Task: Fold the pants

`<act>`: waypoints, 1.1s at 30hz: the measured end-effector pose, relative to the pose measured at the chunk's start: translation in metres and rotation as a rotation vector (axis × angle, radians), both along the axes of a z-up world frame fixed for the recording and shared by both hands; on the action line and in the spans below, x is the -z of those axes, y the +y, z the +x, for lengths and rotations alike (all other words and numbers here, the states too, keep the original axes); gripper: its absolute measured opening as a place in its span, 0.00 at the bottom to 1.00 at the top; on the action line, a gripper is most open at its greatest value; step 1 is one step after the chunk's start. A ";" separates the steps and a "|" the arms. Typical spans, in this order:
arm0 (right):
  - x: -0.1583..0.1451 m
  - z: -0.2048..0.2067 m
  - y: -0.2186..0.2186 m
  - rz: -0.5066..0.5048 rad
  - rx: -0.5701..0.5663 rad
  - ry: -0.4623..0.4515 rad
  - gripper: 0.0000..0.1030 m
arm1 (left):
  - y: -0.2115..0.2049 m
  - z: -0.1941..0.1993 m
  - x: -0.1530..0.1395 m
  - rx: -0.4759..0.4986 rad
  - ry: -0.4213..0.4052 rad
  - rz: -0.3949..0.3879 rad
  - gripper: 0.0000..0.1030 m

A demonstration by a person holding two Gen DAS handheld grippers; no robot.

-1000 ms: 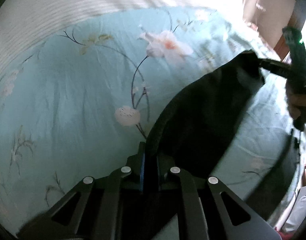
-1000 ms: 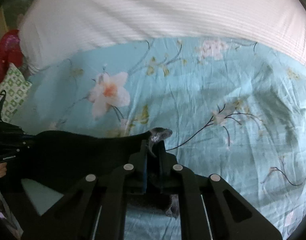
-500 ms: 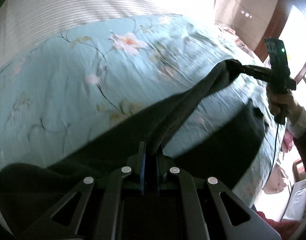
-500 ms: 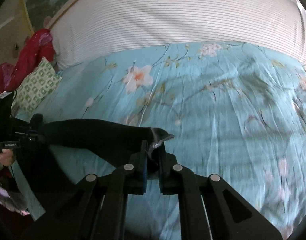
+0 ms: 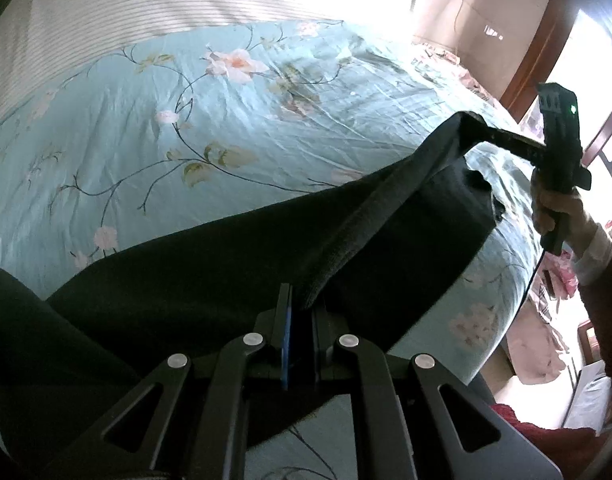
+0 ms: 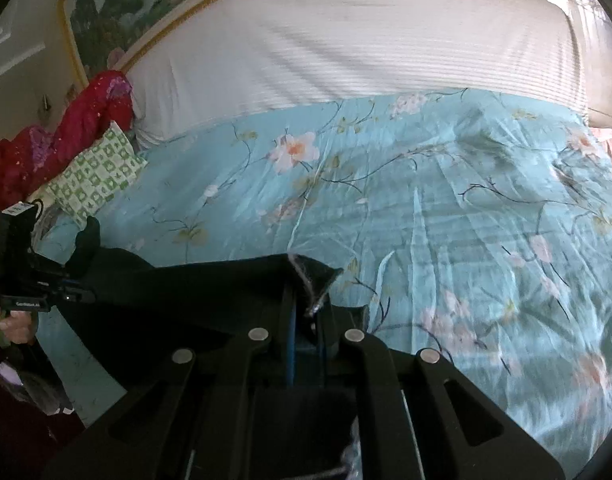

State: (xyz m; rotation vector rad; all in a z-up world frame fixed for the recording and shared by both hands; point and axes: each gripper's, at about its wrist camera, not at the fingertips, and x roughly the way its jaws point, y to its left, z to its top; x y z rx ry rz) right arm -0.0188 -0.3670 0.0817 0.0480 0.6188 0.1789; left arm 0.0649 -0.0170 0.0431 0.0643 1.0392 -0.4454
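Observation:
The black pants (image 5: 226, 264) hang stretched between my two grippers above the blue floral bedsheet (image 5: 266, 128). In the left wrist view my left gripper (image 5: 302, 300) is shut on one end of their thick top edge. That edge runs up to the right, where my right gripper (image 5: 471, 128), held by a hand (image 5: 553, 208), pinches the other end. In the right wrist view the right gripper (image 6: 307, 292) is shut on a corner of the pants (image 6: 194, 292). Far left there, the left gripper (image 6: 80, 290) clamps bunched cloth. The lower legs of the pants are hidden beneath the grippers.
A white striped cover (image 6: 345, 40) fills the far half of the bed. A green patterned pillow (image 6: 98, 172) and a red garment (image 6: 66, 120) lie at the bed's left side. Pink cloth (image 5: 545, 340) lies on the floor past the right edge.
Both grippers have drawn back across the bed with the pants still held, so more sheet and the room's edges show. The pants now spread wider between them.

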 end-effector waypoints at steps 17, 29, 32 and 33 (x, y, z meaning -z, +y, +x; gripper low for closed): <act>0.035 -0.047 -0.002 -0.017 0.076 0.041 0.08 | -0.015 -0.028 0.041 -0.003 0.046 0.025 0.06; 0.048 -0.066 0.002 -0.063 0.130 0.095 0.07 | -0.014 -0.034 0.050 -0.007 0.057 0.025 0.09; 0.051 -0.071 0.001 -0.071 0.157 0.110 0.07 | -0.012 -0.037 0.049 -0.012 0.057 0.016 0.13; 0.050 -0.074 0.000 -0.065 0.163 0.111 0.07 | -0.011 -0.038 0.049 -0.013 0.058 0.014 0.14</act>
